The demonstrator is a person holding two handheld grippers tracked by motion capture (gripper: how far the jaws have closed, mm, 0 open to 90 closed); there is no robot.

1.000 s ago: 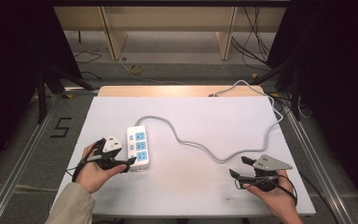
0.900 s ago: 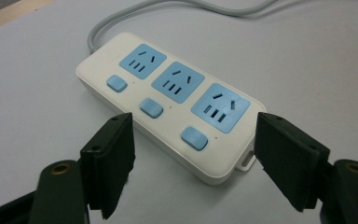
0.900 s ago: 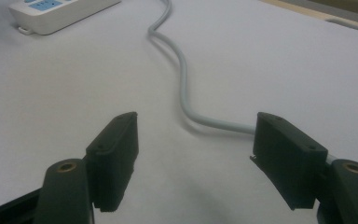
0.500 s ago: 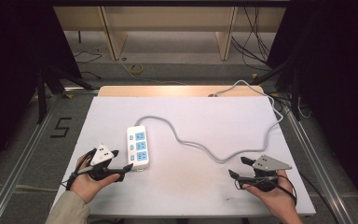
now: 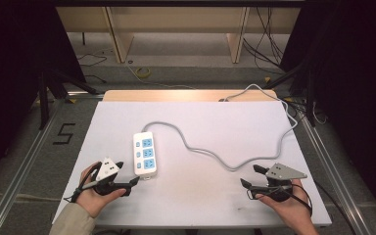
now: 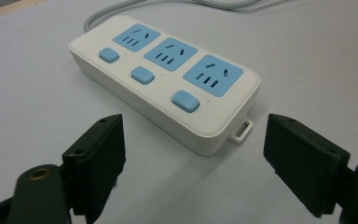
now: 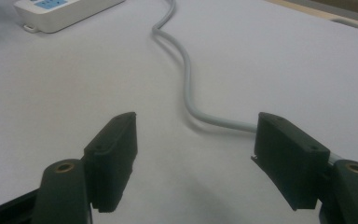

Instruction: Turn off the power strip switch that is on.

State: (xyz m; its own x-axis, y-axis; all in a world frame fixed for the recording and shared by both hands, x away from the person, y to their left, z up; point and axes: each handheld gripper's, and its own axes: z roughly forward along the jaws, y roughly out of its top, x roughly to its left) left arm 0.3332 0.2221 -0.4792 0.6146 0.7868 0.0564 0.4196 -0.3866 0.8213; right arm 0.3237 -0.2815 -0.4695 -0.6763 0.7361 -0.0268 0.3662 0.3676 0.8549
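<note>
The hand-held gripper (image 7: 193,158) stands wide apart over the white table (image 7: 74,93), grey cable (image 7: 186,79) snaking ahead.

1. The power strip (image 7: 65,11) is cut off by the right gripper view's top edge.
2. The grey cable (image 5: 254,90) is lost past the table's far edge.

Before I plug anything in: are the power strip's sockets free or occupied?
Free. All three blue sockets on the power strip show bare slots, with no plug in any.
</note>
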